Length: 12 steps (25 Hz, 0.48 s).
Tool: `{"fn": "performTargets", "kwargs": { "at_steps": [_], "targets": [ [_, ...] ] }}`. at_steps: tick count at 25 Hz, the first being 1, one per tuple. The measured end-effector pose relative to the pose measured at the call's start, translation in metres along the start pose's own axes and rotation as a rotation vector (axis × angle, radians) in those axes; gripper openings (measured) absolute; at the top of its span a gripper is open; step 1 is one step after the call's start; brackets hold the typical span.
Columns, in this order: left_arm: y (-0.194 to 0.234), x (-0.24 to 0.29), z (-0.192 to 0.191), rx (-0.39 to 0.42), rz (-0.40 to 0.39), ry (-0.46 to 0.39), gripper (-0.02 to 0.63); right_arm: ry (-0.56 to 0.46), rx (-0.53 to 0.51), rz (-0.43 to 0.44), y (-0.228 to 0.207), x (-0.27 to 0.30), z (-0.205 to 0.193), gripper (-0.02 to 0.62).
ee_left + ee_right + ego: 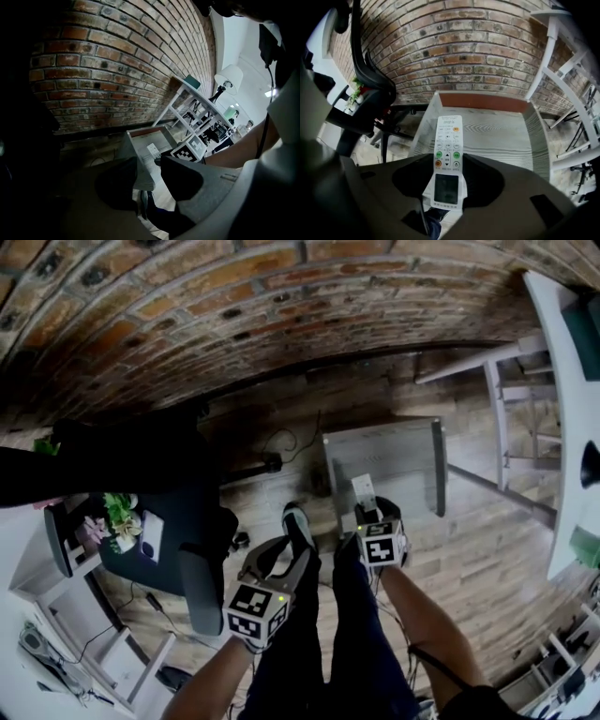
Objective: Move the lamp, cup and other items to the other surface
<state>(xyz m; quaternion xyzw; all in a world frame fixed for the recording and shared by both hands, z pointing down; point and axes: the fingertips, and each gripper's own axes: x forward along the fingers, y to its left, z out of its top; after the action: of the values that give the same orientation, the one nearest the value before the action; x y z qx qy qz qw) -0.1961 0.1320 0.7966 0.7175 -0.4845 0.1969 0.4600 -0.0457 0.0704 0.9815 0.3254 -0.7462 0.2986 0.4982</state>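
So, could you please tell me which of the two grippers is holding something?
The right gripper: a white remote control is clamped between its fingers. The left gripper has nothing between its fingers.

We are counting two grippers, the left gripper (149, 168) and the right gripper (368, 517); one remote control (447, 154) between the right jaws; one grey table (501, 131) beyond them; one office chair (374, 99) to their left; one lamp (229, 78) far ahead of the left jaws.
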Motion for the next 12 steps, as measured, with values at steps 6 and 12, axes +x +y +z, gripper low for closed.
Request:
{"fn": "performTargets", "kwargs": {
  "at_steps": [6, 12],
  "targets": [
    [-0.042, -0.020, 0.047, 0.029, -0.011, -0.053, 0.153, -0.074, 0.008, 0.019, -0.020, -0.079, 0.039, 0.196],
    [-0.098, -0.056, 0.086, 0.096, -0.019, -0.068, 0.153, -0.136, 0.063, 0.047, -0.033, -0.173, 0.067, 0.196]
  ]
}}
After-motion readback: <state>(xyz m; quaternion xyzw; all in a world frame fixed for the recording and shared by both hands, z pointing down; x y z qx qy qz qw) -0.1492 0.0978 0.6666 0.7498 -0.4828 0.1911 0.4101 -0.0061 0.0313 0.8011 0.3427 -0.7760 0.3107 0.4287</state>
